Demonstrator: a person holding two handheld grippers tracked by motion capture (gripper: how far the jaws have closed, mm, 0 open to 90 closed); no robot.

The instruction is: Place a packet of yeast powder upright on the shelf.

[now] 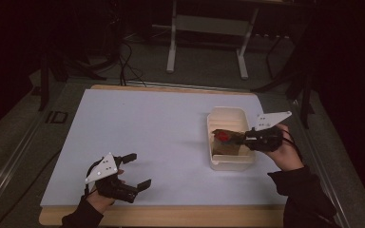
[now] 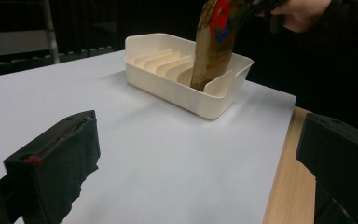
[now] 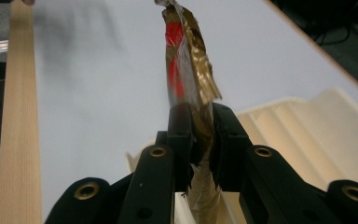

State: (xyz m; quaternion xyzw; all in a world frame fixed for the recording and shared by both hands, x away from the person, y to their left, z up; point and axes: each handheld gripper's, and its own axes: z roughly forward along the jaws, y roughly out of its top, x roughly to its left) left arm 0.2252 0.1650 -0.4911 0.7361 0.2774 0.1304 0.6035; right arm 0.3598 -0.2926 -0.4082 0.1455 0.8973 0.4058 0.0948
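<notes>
High view: right gripper (image 1: 244,137) clamps a brown packet (image 1: 225,138) over the cream tray (image 1: 227,117); left gripper (image 1: 139,170) rests near the table's front edge, jaws apart.
Left gripper view: packet's lower end sits inside the tray.
Right gripper view: jaws pinch the packet.

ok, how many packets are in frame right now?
1. A gold-brown foil packet with a red mark, pinched in the right gripper and standing upright in the cream slotted bin at the table's right. Other slots look empty; the packet may hide part of one.
</notes>
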